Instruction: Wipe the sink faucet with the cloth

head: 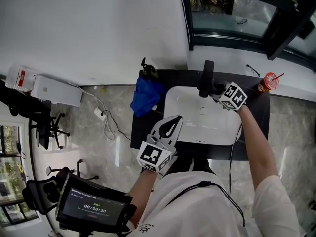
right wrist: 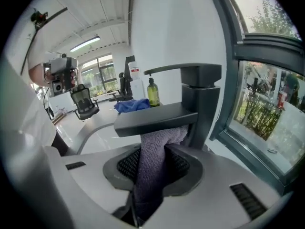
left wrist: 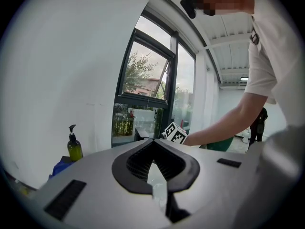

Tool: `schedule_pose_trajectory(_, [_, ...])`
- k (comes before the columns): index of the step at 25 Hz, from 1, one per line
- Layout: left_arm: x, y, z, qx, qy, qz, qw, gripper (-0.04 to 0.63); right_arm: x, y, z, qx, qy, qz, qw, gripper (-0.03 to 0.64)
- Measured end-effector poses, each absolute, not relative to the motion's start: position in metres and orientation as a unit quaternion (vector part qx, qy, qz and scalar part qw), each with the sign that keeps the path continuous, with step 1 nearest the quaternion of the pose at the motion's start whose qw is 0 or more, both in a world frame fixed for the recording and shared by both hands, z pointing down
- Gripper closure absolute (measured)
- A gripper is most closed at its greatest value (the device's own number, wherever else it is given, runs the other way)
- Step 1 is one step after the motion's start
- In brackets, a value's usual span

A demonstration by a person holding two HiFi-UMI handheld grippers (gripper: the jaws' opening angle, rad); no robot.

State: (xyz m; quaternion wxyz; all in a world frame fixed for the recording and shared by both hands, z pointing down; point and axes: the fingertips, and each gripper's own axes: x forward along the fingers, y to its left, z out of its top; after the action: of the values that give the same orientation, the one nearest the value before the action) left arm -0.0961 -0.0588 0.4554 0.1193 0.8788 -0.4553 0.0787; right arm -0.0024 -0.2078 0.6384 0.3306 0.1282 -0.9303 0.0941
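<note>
A black faucet (head: 206,78) stands at the back of the white sink (head: 187,127). My right gripper (head: 216,90) is right beside it, shut on a grey-purple cloth (right wrist: 151,168). In the right gripper view the cloth's top presses against the underside of the faucet's spout (right wrist: 157,119), close to the upright body (right wrist: 202,99). My left gripper (head: 174,119) hovers over the sink's front left corner. Its jaws meet at the tips with nothing between them (left wrist: 153,141). My right gripper's marker cube (left wrist: 174,133) shows beyond it.
A blue cloth (head: 146,96) lies heaped on the black counter (head: 259,112) left of the sink, with a green soap bottle (head: 148,71) behind it. A red drink cup (head: 268,82) stands at the counter's back right corner. A window (head: 237,11) runs behind the faucet.
</note>
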Motion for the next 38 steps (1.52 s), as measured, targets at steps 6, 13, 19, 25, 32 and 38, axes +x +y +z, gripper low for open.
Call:
schedule_pose_trajectory(6, [-0.089,-0.059,0.452,0.886,-0.444,0.074,0.116,0.595,-0.007,-0.173,0.640,0.097,-0.933,0.113,0.326,0.515])
schedule_pose_trajectory(13, [-0.078,-0.056,0.451,0.897,-0.424,0.066,0.111,0.595,-0.021,-0.113,0.611,0.077,-0.948,0.104,0.289,0.515])
schedule_pose_trajectory(19, [-0.052,-0.059,0.443,0.915,-0.386,0.054,0.103,0.595,0.000,-0.091,0.533,0.216,-0.954,0.068,0.195,0.515])
schedule_pose_trajectory(25, [0.008,-0.047,0.448,0.944,-0.309,0.059,0.101,0.595,0.080,-0.052,0.525,0.358,-0.910,0.078,0.192,0.515])
schedule_pose_trajectory(32, [0.079,-0.017,0.482,0.966,-0.214,0.088,0.116,0.595,0.201,-0.006,0.614,0.495,-0.811,0.169,0.261,0.515])
schedule_pose_trajectory(38, [0.117,0.007,0.508,0.973,-0.160,0.112,0.127,0.595,0.253,0.019,0.660,0.538,-0.767,0.213,0.277,0.514])
